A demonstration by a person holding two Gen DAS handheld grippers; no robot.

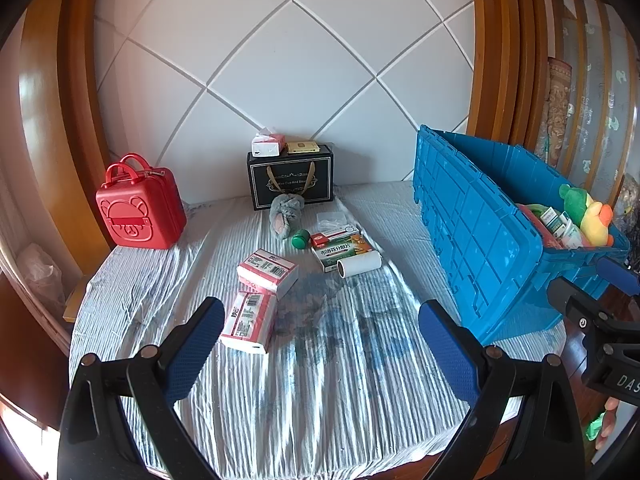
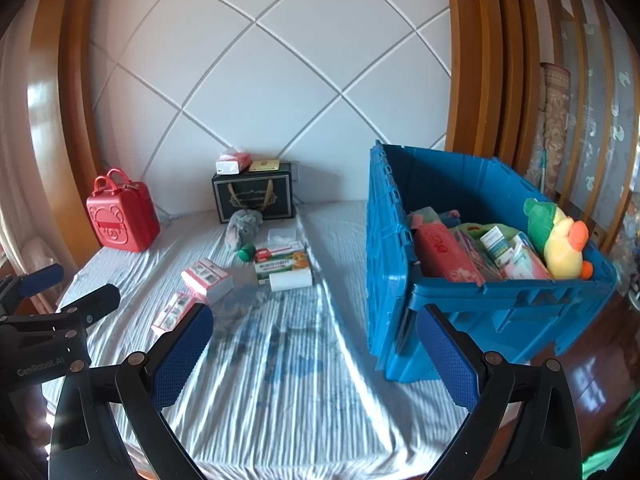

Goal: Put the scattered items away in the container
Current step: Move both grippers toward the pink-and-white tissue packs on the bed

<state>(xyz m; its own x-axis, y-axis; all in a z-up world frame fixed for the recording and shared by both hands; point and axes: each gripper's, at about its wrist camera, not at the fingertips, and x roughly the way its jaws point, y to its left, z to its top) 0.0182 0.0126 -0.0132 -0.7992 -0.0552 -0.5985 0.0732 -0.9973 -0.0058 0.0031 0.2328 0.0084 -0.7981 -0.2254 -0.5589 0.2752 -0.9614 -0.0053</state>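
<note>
A blue crate [image 1: 484,240] [image 2: 476,304] stands at the right on the striped bed, holding a plush duck [image 2: 560,236], a red pouch and small boxes. Scattered on the bed are two pink-white boxes [image 1: 250,320] [image 1: 268,272], a green medicine box [image 1: 340,250] [image 2: 282,264], a white roll [image 1: 360,264] [image 2: 290,280], a green cap [image 1: 301,239] [image 2: 246,253] and a grey plush [image 1: 285,212] [image 2: 242,226]. My left gripper [image 1: 320,344] is open and empty, just in front of the pink boxes. My right gripper [image 2: 314,348] is open and empty, beside the crate's near corner.
A red case [image 1: 140,208] [image 2: 120,216] stands at the back left. A black gift box [image 1: 290,178] [image 2: 254,196] with a tissue pack on top stands against the padded white headboard. Wooden bed frame on both sides; the bed's near edge lies under the grippers.
</note>
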